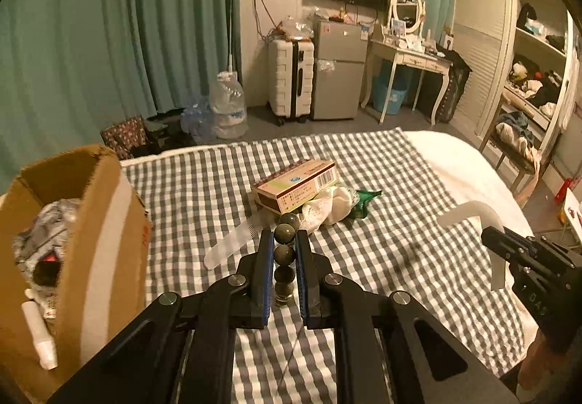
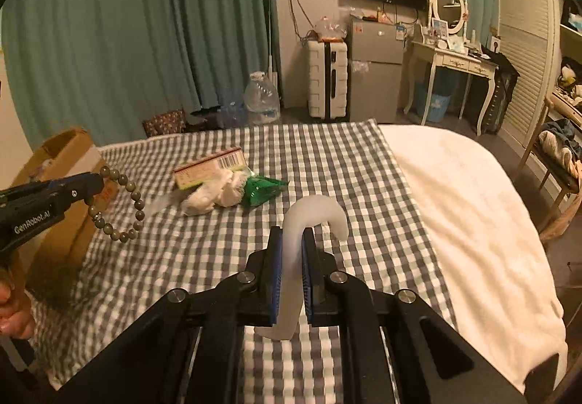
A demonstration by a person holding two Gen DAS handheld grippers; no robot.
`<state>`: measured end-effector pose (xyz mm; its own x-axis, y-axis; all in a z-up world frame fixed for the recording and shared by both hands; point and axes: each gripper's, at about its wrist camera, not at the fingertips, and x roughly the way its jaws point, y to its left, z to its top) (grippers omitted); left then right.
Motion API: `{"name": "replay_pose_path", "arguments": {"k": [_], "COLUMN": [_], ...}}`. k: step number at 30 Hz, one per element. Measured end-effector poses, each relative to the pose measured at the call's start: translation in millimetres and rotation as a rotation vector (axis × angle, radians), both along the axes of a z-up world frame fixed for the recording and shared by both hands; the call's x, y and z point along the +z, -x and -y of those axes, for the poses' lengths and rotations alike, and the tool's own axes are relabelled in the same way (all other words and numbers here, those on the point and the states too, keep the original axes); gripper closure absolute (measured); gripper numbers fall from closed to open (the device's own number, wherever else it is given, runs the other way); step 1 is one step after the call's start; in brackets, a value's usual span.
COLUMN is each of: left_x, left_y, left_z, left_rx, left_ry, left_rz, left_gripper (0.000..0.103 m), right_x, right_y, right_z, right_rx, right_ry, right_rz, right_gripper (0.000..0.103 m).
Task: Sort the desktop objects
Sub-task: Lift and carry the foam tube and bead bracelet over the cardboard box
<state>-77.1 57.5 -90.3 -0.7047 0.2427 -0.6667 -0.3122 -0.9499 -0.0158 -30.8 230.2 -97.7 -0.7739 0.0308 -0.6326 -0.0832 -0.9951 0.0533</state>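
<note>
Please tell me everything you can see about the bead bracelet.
The bead bracelet is a closed loop of round, glossy, olive-green beads, seemingly stone or wood, with one small metallic spacer. It hangs in the air above the checked cloth, pinched between the left tongs, and nothing else touches it.

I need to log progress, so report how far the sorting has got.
Done: the cardboard box already holds several items. In hand: the left tongs grip a bead bracelet, the right tongs a translucent white strip. Left on the checked cloth: medicine box, white wad, green packet, another strip.
</note>
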Motion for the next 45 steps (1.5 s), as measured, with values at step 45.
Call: {"name": "replay_pose_path", "arguments": {"k": [45], "left_x": [149.4], "left_y": [-126.1], "left_z": [109.9], "left_rx": [0.104], "left_ry": [-0.035], "left_rz": [-0.296], "left_gripper": [0.092], "right_x": [175.9], "right_y": [-113.6], "right_z": [114.3], "right_rx": [0.087], "right_ry": [-0.073], "right_rz": [-0.283], "right_gripper": [0.094]}}
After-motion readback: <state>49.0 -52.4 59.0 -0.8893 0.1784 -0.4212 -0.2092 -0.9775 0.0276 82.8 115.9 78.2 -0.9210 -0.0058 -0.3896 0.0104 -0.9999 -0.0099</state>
